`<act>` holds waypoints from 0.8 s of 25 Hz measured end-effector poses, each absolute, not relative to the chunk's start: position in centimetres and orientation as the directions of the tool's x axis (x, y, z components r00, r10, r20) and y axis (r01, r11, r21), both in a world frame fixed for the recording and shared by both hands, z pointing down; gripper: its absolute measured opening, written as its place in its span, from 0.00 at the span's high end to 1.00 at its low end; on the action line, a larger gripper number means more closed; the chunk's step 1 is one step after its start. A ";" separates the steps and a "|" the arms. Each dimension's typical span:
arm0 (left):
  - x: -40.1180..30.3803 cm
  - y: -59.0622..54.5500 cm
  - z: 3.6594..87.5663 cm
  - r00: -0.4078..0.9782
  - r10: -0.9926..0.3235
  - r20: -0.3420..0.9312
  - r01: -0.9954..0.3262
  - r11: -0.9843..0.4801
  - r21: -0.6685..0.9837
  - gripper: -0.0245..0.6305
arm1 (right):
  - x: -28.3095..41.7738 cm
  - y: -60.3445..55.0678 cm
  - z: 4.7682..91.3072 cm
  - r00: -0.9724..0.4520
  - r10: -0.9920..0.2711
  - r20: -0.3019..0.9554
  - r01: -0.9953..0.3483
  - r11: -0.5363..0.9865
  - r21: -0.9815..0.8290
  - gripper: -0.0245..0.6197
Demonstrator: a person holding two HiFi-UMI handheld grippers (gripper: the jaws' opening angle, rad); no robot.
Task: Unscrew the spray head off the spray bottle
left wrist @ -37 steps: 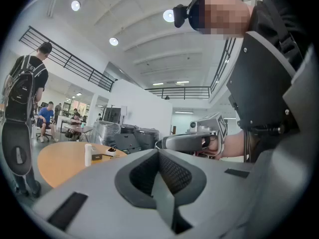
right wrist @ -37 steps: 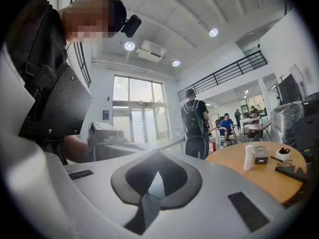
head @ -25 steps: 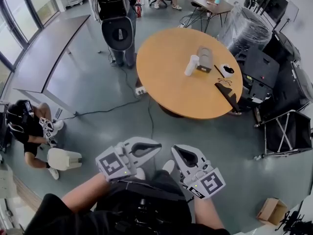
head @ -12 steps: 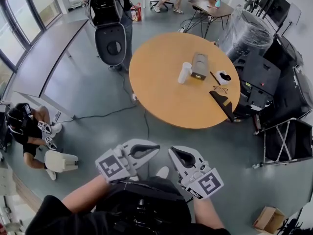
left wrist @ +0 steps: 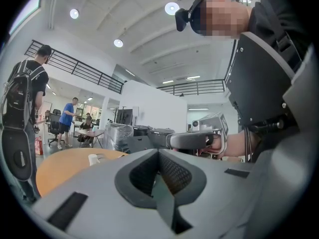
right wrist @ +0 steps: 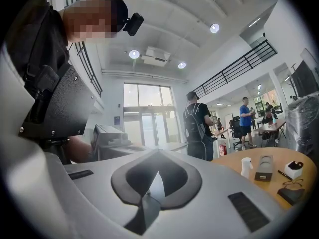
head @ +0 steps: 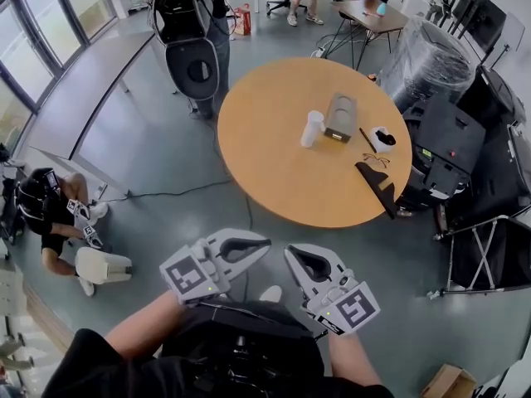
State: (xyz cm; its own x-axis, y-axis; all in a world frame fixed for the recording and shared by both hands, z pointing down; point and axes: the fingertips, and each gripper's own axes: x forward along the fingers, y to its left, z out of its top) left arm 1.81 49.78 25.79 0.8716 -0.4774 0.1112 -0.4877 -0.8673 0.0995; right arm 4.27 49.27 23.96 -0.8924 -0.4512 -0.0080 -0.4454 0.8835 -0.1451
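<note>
On the near side of the round table [head: 274, 181], well short of its edge, the person's two forearms reach out over the grey floor [head: 166, 139], each with a tool in the hand. The left tool [head: 262, 245] has its jaws pressed together with nothing between them, and the right tool [head: 289, 253] is likewise closed and empty. The two tips lie near each other and point towards the table. The spray bottle [head: 312, 128] stands upright on the table, a little beyond its middle, well apart from both tools. It is white, and its top is too small to make out clearly. Just beside the bottle, on its right, lies a grey box [head: 340, 118]. Nearer the table's right edge are a small white and black object [head: 382, 138], a pair of glasses [head: 377, 161] and a flat black object [head: 382, 186] at the rim. Left of the table, a person crouches on the floor [head: 50, 222]. Beyond the table's far left edge stands a person with a black backpack [head: 192, 52]. Further off behind the table, people sit at a smaller desk [head: 373, 11].
</note>
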 end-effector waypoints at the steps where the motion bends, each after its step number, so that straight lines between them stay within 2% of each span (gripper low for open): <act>1: 2.2 49.5 25.8 0.870 -0.480 0.116 -0.491 -0.866 0.099 0.96 | 4.6 48.9 23.9 -0.895 -0.445 -0.008 -0.439 0.886 -0.148 0.97; 11: 3.2 45.6 26.8 0.871 -0.472 0.135 -0.486 -0.867 0.107 0.96 | 5.1 45.0 24.8 -0.905 -0.425 0.001 -0.420 0.893 -0.161 0.97; 20: -1.0 39.2 26.7 0.894 -0.430 0.124 -0.442 -0.892 0.098 0.96 | 0.8 39.1 25.3 -0.875 -0.484 0.025 -0.482 0.863 -0.149 0.97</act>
State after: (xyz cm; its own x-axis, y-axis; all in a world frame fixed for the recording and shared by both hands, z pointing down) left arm -1.01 39.24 26.74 0.8944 -0.4296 0.1244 -0.4419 -0.8917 0.0976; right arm 0.83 39.09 25.34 -0.8745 -0.4843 0.0250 -0.4823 0.8632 -0.1494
